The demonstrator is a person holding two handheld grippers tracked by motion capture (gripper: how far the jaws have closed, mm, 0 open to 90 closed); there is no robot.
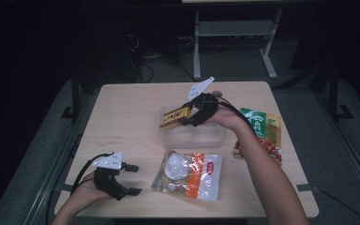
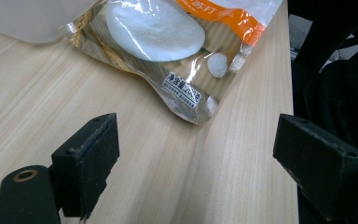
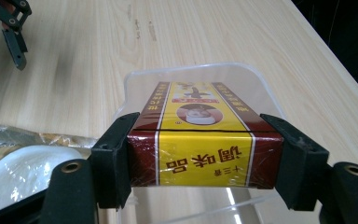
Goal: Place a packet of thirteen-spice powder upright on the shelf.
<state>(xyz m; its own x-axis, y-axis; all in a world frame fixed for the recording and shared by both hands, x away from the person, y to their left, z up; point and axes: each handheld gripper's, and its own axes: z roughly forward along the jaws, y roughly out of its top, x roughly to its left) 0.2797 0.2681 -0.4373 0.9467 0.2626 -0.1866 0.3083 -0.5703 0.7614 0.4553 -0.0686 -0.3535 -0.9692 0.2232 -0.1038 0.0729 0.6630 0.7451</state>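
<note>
1. Yellow and dark red, the seasoning box (image 3: 204, 140) sits clamped between the two black jaws of the right gripper (image 3: 204, 163), each pad pressed flat against one of its narrow sides.
2. Seen from the high view, the right gripper (image 1: 187, 118) holds the box (image 1: 173, 117) over the far left corner of a clear plastic container (image 1: 206, 136) near the middle of the table (image 1: 122, 108).
3. From the right gripper view, the box's far end lies over the container's rounded rim (image 3: 135, 79); whether it touches the container I cannot tell.
4. Resting near the table's front left corner, the left gripper (image 1: 132, 179) has its jaws spread wide with nothing between them.
5. Its own view shows bare light wood between the pads, and just beyond them the corner of a clear snack bag (image 2: 177, 51) with an orange band and round white pieces inside.
6. That bag (image 1: 190, 174) lies flat just in front of the container, well apart from the left gripper.
7. Two more packets lie near the right edge beside the person's right forearm: a green one (image 1: 261, 123) and a red one (image 1: 262, 150).
</note>
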